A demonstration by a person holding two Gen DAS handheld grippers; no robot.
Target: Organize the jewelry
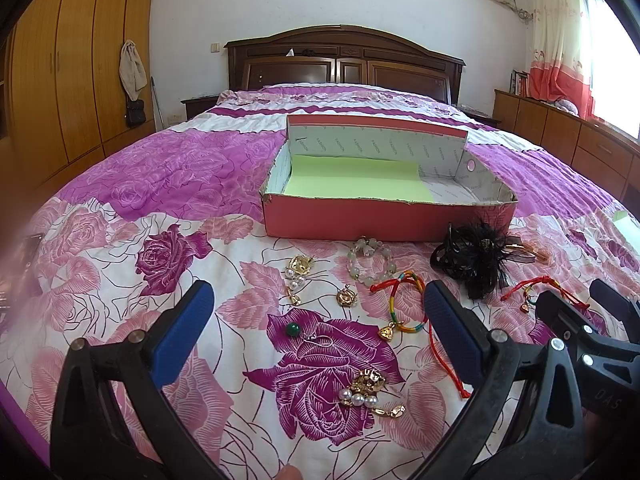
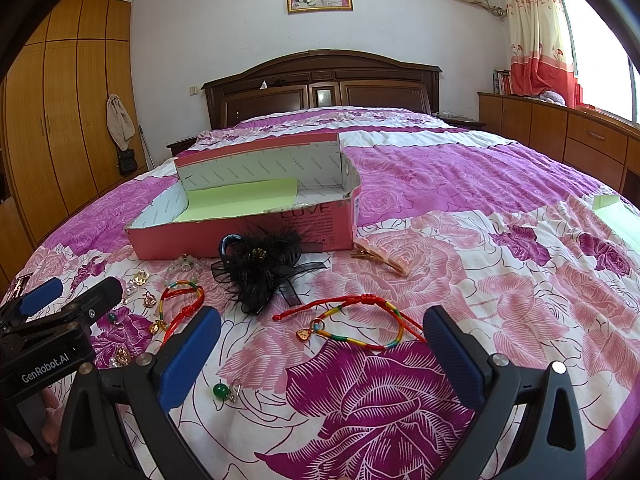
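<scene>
We hold our left tool (image 1: pixel 318 312) and our right tool (image 2: pixel 322 334) low over the bed (image 2: pixel 460 184), and both stand wide open with nothing between their blue ridged pads. The jewelry lies spread on the soft flowery quilt in the lower half of both views. Near the right tool a thin red and rainbow cord bracelet (image 2: pixel 360 320) with a small gold charm lies flat, its long side running left to right. A round green bead earring (image 2: pixel 224 392) sits by that tool's left pad. Between the left tool's pads we see a shiny gold earring with white pearls (image 1: pixel 366 394), and farther up another cord bracelet (image 1: pixel 404 304) and a pale bead bracelet (image 1: pixel 370 260). A fluffy black feather hair clip (image 2: pixel 260 268) rests just in front of the pink cardboard box (image 2: pixel 240 240). The box is open, with green paper (image 1: pixel 356 178) inside.
</scene>
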